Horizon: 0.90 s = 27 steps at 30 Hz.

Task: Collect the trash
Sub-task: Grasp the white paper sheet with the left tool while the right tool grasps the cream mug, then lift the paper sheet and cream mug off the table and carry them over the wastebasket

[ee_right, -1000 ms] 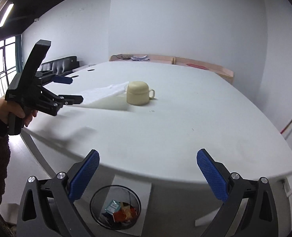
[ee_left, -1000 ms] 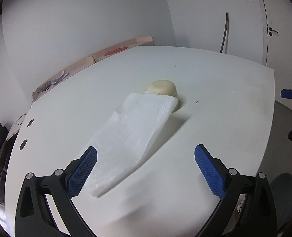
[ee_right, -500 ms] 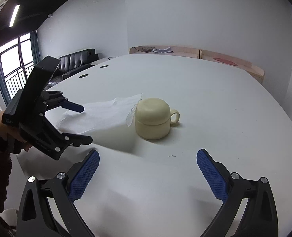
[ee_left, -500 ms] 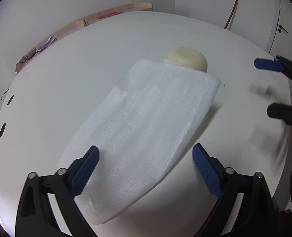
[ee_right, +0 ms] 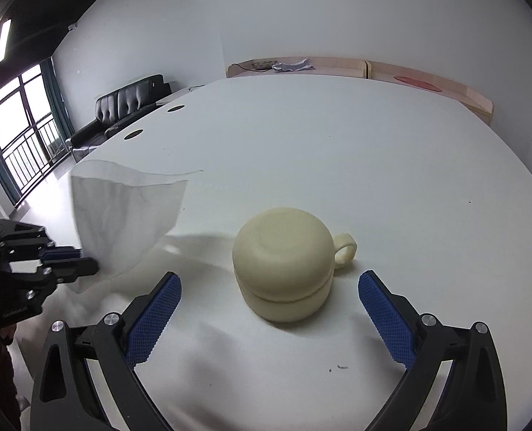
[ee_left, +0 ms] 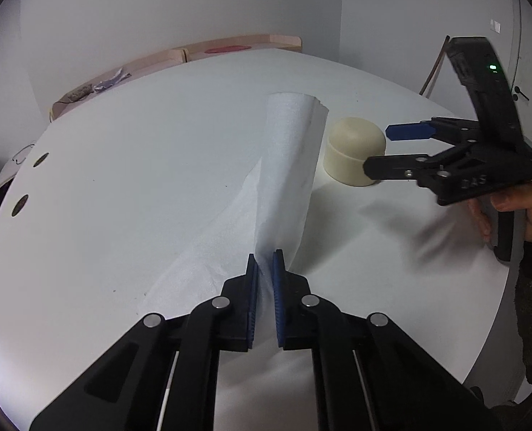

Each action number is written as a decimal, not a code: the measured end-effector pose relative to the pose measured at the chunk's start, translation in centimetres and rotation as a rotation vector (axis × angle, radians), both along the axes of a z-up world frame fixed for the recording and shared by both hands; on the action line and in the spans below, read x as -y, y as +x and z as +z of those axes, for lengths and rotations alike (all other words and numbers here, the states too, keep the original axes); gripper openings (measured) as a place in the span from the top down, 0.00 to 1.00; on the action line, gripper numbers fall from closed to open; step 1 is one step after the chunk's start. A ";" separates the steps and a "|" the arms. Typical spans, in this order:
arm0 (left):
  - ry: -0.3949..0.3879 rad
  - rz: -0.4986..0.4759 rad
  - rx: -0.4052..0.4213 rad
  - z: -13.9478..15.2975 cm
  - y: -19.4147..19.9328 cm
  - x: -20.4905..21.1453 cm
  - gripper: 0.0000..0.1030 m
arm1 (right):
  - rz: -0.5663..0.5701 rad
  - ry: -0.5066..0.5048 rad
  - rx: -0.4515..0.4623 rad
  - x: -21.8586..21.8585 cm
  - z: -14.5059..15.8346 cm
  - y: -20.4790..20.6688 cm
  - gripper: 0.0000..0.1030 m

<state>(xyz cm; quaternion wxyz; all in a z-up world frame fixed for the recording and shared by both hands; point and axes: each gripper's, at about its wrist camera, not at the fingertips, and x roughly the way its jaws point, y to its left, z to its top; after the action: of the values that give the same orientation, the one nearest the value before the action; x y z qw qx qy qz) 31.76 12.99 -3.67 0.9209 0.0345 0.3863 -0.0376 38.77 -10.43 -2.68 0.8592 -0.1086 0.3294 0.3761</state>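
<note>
My left gripper (ee_left: 265,262) is closing its ribbed blue pads on a thin white foam sheet (ee_left: 287,165), which curls up off the smooth white table (ee_left: 140,165); my right gripper (ee_right: 269,298) gapes around an upturned cream mug (ee_right: 284,262)

The only lettering stands on the side of the black body of the right gripper (ee_left: 377,152) in the left wrist view: raised characters that look like "DAS", too faint to be sure. Nothing else carries legible text, labels or numbers.
</note>
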 end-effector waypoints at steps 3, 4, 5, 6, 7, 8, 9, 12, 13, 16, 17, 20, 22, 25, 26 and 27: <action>0.025 0.022 0.037 1.2 -1.9 0.4 0.91 | -0.045 -0.006 -0.019 -0.9 -0.3 1.1 0.03; 0.034 0.031 0.045 1.5 -2.5 0.8 0.91 | -0.062 -0.009 -0.025 -1.2 -0.3 1.5 0.03; 0.052 0.034 0.049 1.6 -3.1 0.9 0.91 | -0.075 -0.007 -0.023 -1.4 -0.5 1.7 0.03; 0.060 0.040 0.055 1.8 -3.5 0.9 0.91 | -0.087 -0.011 -0.029 -1.7 -0.6 2.1 0.03; 0.063 0.047 0.061 1.8 -3.9 1.2 0.91 | -0.093 -0.011 -0.035 -2.0 -0.7 2.2 0.03; 0.065 0.056 0.069 1.9 -4.8 1.3 0.91 | -0.098 -0.011 -0.040 -2.3 -0.7 2.4 0.04; 0.074 0.060 0.069 1.8 -5.5 1.5 0.91 | -0.106 -0.016 -0.041 -2.6 -0.8 2.3 0.17; 0.083 0.074 0.074 1.8 -7.6 2.1 0.91 | -0.107 -0.038 -0.035 -3.4 -1.1 2.1 0.34; 0.085 0.076 0.077 1.9 -8.4 2.3 0.91 | -0.098 -0.039 -0.032 -3.5 -1.1 1.9 0.35; 0.085 0.077 0.087 2.2 -10.7 3.1 0.91 | -0.075 -0.016 -0.038 -2.9 -1.1 0.4 0.35; 0.084 0.079 0.093 2.2 -11.1 3.1 0.91 | -0.074 -0.006 -0.035 -2.5 -0.9 0.0 0.35; 0.082 0.082 0.111 2.4 -13.1 3.9 0.91 | -0.061 0.025 -0.022 -0.9 -0.5 -2.4 0.35; 0.068 0.068 0.120 2.4 -14.5 4.8 0.91 | -0.045 0.033 -0.003 0.2 -0.3 -4.4 0.35; 0.057 0.046 0.122 2.0 -16.5 6.4 0.91 | -0.022 0.036 0.029 1.7 0.0 -7.7 0.35; 0.051 0.039 0.122 1.9 -17.2 6.9 0.91 | -0.012 0.037 0.037 2.2 0.0 -8.7 0.35; 0.044 0.028 0.124 1.8 -18.0 7.6 0.91 | -0.007 0.041 0.046 2.8 0.1 -9.7 0.35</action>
<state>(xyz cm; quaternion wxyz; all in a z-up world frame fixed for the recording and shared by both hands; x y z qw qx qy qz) 13.76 5.37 -1.89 0.9425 0.0516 0.3299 -0.0140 29.07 -13.21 -2.60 0.8699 -0.0984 0.3022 0.3771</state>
